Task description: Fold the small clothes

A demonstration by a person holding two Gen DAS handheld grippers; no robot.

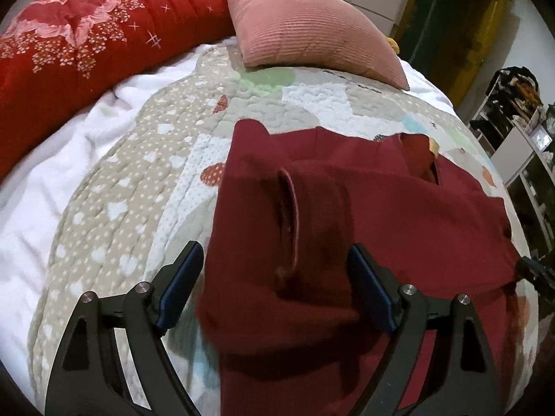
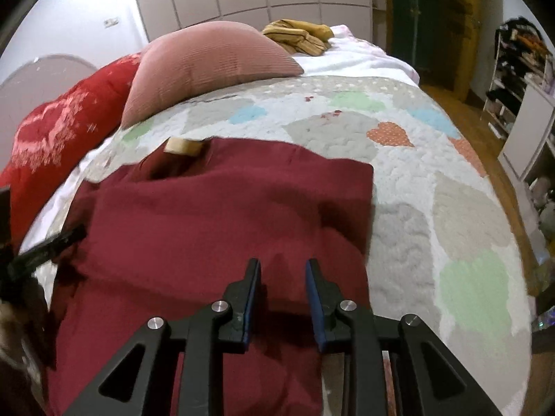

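Maroon garment (image 1: 364, 215) lies spread on the quilt (image 1: 131, 180), mostly flat, with one raised fold ridge (image 1: 289, 222) running lengthwise near its left edge. That left edge is a clean line with bare quilt beside it all the way out to the white sheet (image 1: 52, 187). In the right wrist view the garment (image 2: 215, 215) ends in a squared far-right corner, bare quilt (image 2: 433, 187) beyond it to the right and toward the far end. Tan label (image 2: 184, 146) shows at its far edge, neck opening there. My left claw (image 1: 275, 287) is released, jaws wide, straddling the ridge: left finger just off the garment's edge over quilt, right finger over the cloth. Can't tell if the pads touch fabric. My right claw (image 2: 282, 294) is also released, jaws parted a narrower gap, hovering over the garment's near right part, nothing between them. Its tip (image 1: 534, 270) pokes in at the right edge of the left view. Further out: pink pillow (image 1: 312, 24) at the quilt's far end, well apart from the garment; red comforter (image 1: 86, 62) rolled along the left side; mustard cloth (image 2: 298, 36) behind the pillow; shelving (image 2: 520, 79) off to the right past wood floor.
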